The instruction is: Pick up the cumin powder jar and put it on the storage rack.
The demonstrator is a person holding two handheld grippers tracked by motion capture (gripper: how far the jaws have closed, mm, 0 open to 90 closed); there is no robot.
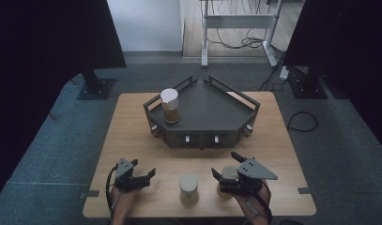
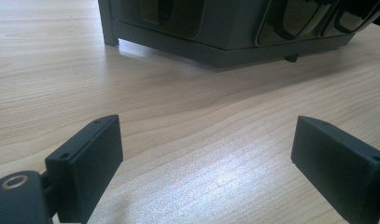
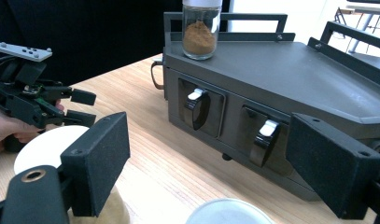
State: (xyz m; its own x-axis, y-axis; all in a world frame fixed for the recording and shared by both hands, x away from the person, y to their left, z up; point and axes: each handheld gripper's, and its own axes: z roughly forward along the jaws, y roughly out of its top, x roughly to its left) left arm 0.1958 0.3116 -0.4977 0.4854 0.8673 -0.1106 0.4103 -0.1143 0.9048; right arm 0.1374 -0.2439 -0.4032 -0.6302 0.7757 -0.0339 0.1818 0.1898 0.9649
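A dark grey angular stand with front knobs sits at the middle of the wooden table. On its left corner stands a white-lidded jar of brown powder. Two more white-lidded jars stand near the front edge: one in the middle, one low between the jaws of my right gripper. In the right gripper view those jaws stand apart, and the lid shows at the bottom, clear of both pads. My left gripper rests open over bare wood.
Black curtain panels on stands flank the table at left and right. A white desk frame with cables stands on the floor behind. The stand's handle rails rise along its far edges.
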